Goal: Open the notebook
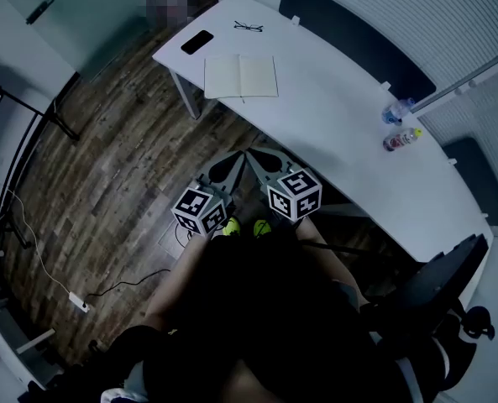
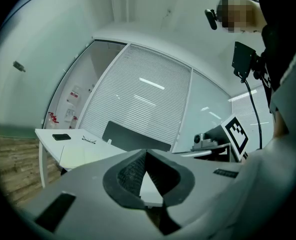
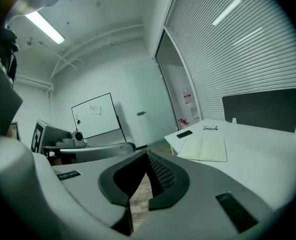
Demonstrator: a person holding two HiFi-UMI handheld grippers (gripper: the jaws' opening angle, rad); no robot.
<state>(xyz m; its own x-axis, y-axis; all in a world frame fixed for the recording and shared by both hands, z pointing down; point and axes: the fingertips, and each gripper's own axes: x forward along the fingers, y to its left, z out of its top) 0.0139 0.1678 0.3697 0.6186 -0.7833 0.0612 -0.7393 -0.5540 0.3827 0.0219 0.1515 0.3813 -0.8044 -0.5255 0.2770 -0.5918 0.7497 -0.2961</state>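
The notebook point(image 1: 240, 76) lies flat and already open on the white table point(image 1: 332, 116), upper middle of the head view. Its spread pages run left to right across the frame, and the spine crease points toward the top edge. A dark phone point(image 1: 196, 42) sits just up-left of it, and glasses point(image 1: 249, 28) lie beyond. Down at frame centre, well apart from the notebook, the left gripper point(image 1: 229, 162) has its jaws pressed together with nothing between them. The right gripper point(image 1: 259, 158) is the same, jaws closed tip to tip and empty. Neither touches the table. In the right gripper view the notebook point(image 3: 203, 149) sits right of centre.
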